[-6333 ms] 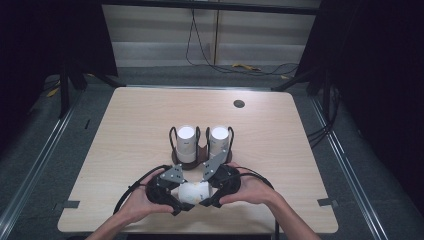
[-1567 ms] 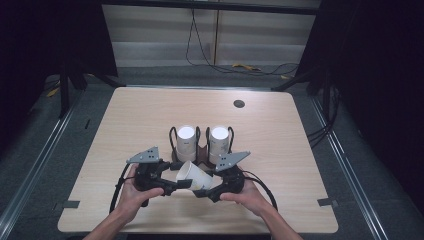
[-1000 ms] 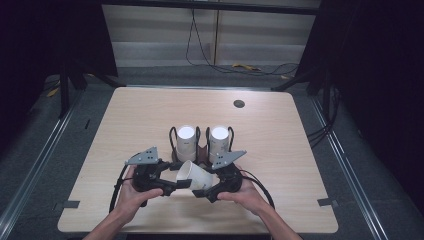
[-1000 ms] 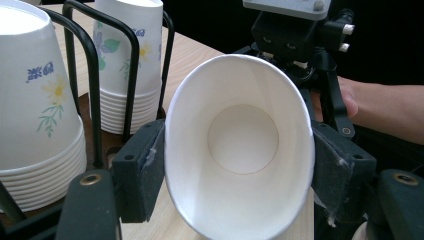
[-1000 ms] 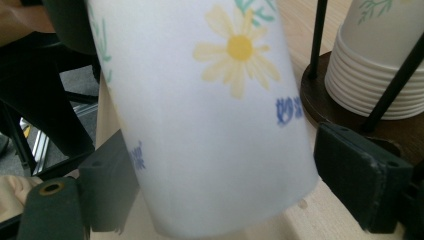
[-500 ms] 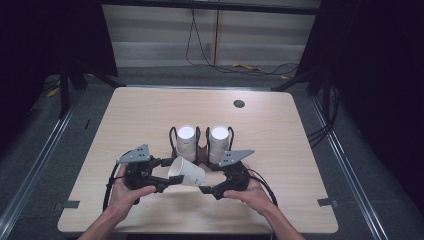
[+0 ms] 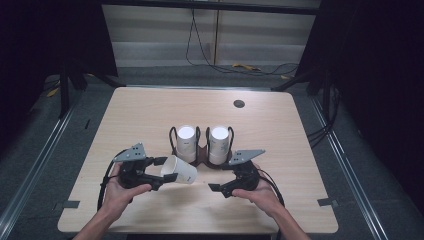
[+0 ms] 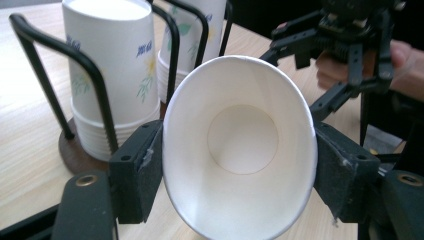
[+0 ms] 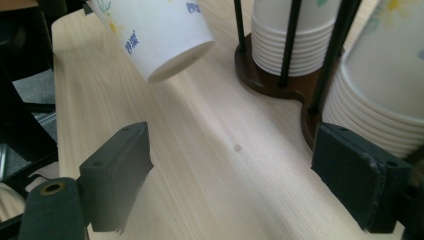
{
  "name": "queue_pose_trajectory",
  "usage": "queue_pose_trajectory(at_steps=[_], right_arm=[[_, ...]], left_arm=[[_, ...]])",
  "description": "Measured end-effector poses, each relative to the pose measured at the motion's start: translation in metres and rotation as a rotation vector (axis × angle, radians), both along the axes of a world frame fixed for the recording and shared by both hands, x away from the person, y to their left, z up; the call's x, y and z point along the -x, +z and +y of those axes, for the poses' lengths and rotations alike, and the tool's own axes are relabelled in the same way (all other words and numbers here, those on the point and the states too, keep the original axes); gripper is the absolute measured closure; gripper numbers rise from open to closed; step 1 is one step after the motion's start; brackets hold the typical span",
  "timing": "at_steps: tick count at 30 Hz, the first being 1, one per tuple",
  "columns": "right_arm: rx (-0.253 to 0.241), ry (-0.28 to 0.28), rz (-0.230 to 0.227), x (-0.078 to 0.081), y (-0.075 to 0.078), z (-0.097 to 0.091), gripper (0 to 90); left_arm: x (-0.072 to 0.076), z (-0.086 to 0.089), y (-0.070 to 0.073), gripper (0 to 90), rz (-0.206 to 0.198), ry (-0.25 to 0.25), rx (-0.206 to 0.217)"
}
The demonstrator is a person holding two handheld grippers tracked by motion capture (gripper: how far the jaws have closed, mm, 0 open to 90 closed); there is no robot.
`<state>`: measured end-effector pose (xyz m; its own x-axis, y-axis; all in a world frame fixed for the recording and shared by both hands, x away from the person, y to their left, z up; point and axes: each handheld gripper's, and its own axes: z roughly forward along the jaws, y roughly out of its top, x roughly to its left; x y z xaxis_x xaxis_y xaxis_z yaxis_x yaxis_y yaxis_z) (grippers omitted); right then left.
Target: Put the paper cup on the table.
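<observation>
A white paper cup lies on its side above the table, its mouth toward my left gripper. In the left gripper view both pads press the cup at its rim and squeeze it oval; these jaws have just been opening a little, with the cup still between them. My right gripper stands open to the right of the cup's bottom, apart from it. In the right gripper view the cup hangs beyond the gripper, whose jaws are wide with nothing between them.
A dark wire cup holder behind the grippers carries two upturned stacks of paper cups. A round hole sits in the table near the far edge. The other hand's gripper shows beyond the cup.
My right gripper has drawn away to the right from the cup's bottom, leaving a gap. The cup has stayed in the left gripper, which shifted slightly left.
</observation>
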<state>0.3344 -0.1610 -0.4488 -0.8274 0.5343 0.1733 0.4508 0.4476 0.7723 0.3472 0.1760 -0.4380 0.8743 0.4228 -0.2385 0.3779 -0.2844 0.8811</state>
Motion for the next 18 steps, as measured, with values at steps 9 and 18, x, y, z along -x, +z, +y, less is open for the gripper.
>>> queue_pose_trajectory(at_steps=[9, 18], right_arm=[[0.013, -0.059, 0.010, 0.008, -0.005, -0.021, 16.4], [0.048, -0.141, -0.034, 0.012, -0.003, -0.030, 17.2]], left_arm=[[-0.004, 0.013, -0.006, 28.3, 0.028, 0.052, -0.037], [-0.013, 0.024, -0.012, 28.2, 0.053, 0.112, -0.082]])
